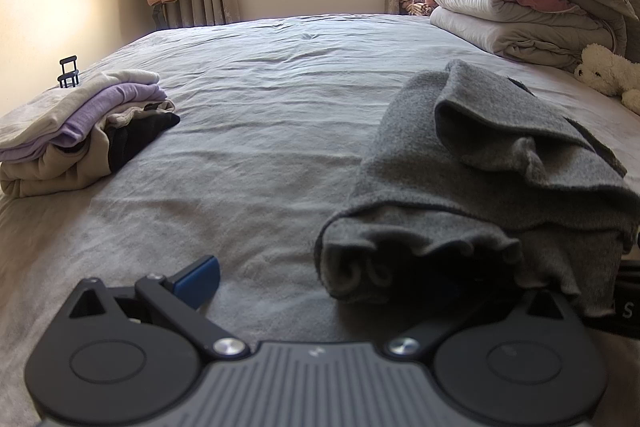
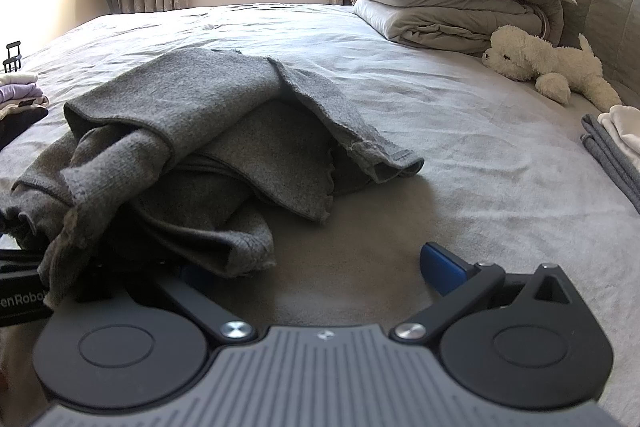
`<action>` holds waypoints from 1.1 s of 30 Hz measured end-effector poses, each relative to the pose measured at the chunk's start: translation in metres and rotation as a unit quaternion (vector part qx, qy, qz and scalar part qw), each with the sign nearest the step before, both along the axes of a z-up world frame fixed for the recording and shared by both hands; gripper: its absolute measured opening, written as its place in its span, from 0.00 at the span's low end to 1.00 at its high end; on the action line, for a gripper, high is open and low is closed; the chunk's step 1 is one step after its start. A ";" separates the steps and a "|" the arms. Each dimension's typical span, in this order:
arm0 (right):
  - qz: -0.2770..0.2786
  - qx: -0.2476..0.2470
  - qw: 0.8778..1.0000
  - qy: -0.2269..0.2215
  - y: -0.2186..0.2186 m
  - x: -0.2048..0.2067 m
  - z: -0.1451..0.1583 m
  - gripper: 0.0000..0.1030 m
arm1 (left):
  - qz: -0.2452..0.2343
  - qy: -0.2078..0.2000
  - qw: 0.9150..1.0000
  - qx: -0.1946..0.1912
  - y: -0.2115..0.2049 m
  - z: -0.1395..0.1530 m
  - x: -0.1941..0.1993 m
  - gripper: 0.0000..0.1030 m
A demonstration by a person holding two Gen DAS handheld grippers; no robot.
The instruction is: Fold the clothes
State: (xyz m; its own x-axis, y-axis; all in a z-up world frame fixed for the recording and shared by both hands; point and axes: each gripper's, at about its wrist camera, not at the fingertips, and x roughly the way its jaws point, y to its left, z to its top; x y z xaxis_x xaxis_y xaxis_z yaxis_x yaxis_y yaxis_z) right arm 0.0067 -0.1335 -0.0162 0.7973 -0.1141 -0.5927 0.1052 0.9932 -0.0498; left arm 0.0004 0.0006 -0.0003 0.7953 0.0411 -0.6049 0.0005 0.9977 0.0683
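Grey garment (image 1: pixel 480 163) on bed (image 1: pixel 260 107), draped over both open grippers' inner fingers

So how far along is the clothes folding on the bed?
Done: a folded stack sits at the bed's left side. In hand: the grey garment lies bunched mid-bed, draped over one finger of each open claw, left and right. Left: squaring it up. Another small pile lies right.

Black linkage arms, round black pivot housings, silver screws, ribbed grey centre plate on left gripper (image 1: pixel 320 283) and right gripper (image 2: pixel 316 267) alike; blue pads on the jaws; white lettering at lower left.
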 end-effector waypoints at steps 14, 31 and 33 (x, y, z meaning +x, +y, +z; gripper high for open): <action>0.016 0.001 1.000 0.011 0.003 0.001 0.009 1.00 | 0.001 0.009 1.000 -0.002 0.001 0.004 -0.003 1.00; 0.126 -0.026 0.991 -0.041 -0.001 -0.003 0.041 0.67 | -0.013 -0.002 1.000 -0.022 0.012 0.023 0.002 0.90; 0.131 -0.027 0.990 -0.037 0.001 -0.003 0.040 0.60 | -0.018 0.002 0.999 -0.028 0.012 0.023 0.002 0.83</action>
